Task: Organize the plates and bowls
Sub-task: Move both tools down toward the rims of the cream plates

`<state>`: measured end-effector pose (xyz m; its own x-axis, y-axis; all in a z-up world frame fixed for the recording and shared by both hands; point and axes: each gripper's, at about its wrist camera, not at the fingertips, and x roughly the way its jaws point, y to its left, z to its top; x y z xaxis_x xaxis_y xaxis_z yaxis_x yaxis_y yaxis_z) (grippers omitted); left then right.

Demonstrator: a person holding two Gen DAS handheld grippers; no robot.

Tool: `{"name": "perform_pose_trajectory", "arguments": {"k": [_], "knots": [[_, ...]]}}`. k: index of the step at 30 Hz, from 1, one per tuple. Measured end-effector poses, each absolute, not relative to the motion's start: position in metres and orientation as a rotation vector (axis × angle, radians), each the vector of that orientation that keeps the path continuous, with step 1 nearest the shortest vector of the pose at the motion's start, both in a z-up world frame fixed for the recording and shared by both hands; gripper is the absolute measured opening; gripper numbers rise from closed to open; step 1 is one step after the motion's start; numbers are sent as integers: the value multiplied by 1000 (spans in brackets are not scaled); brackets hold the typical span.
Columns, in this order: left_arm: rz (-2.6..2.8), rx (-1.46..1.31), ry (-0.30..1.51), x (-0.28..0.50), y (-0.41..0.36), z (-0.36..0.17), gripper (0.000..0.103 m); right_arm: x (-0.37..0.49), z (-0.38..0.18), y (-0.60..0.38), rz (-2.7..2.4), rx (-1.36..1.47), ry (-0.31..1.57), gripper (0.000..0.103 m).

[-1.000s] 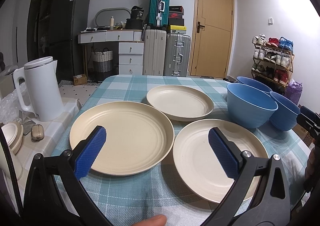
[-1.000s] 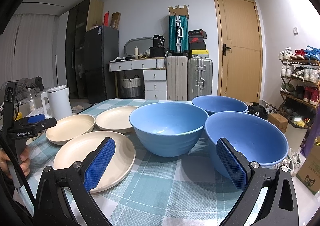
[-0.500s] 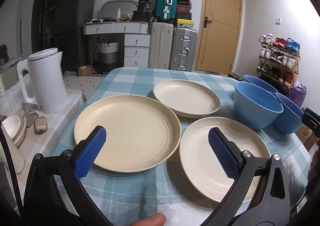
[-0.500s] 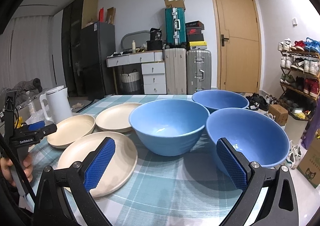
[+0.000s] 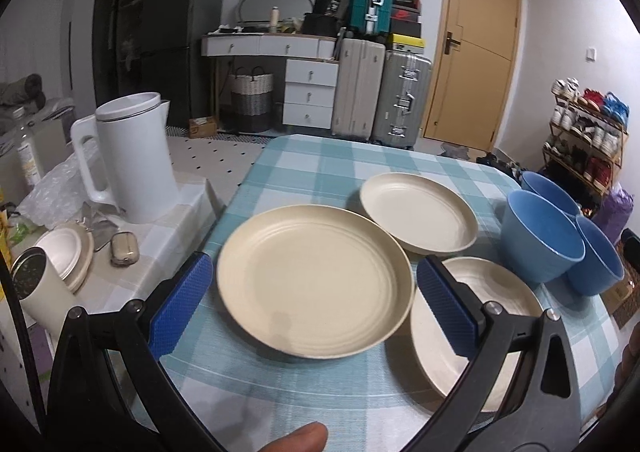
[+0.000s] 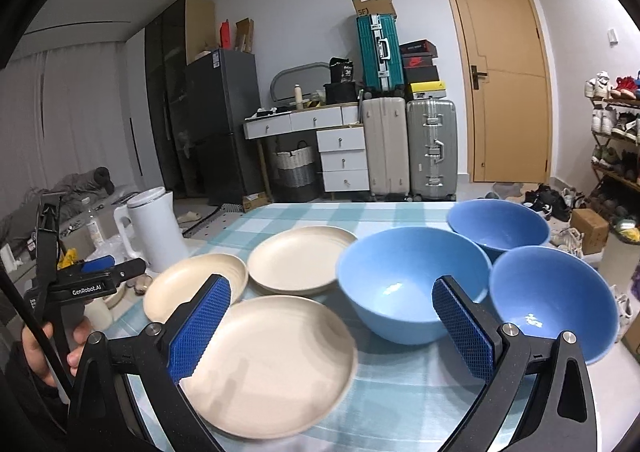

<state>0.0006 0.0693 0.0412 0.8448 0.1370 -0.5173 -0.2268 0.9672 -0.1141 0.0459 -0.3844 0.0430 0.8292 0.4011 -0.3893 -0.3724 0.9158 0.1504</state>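
Above the checked surface [image 5: 320,168], swung the left gripper [image 5: 314,260] toward the kettle [image 5: 128,160] side within the last second, and raised it a little. As a result, framed the big plate [image 5: 316,280] squarely between the blue fingers [image 5: 182,308], no longer straddling two plates as before. Carried the right gripper [image 6: 332,282] leftward as well, now aimed between the near plate [image 6: 264,368] and the middle bowl [image 6: 412,284]. Kept both pairs of fingers released and wide apart, grasping nothing. Left all the dishes unmoved: three plates clustered on the left part of the surface, three bowls close together on the right part. Probably chose the big plate as the first one for stacking; not yet touched, though.

Cream plates with a matte skin, round and shallow, with faint concentric rings and a low raised rim. Likely some light plastic or fibre material, judging by the look. Perhaps awkward to get fingers under such a flat edge. Blue bowls, deep and smooth, a little glossy inside, with thin rims suitable for pinching. Soft cloth over the surface, in teal and white squares. Ribbed, rubber-like pads on the fingers.
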Motion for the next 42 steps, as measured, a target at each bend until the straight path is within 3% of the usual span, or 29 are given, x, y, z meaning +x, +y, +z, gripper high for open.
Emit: {"name": "perform_pose_trajectory", "arguments": {"k": [16,42], "knots": [[250,-233,625,16,111,29,102,93,58,-316,484,50,541,103],[284,-404,827,55,176,-46,102,176,-13,-195,615,-44,833,103]]}}
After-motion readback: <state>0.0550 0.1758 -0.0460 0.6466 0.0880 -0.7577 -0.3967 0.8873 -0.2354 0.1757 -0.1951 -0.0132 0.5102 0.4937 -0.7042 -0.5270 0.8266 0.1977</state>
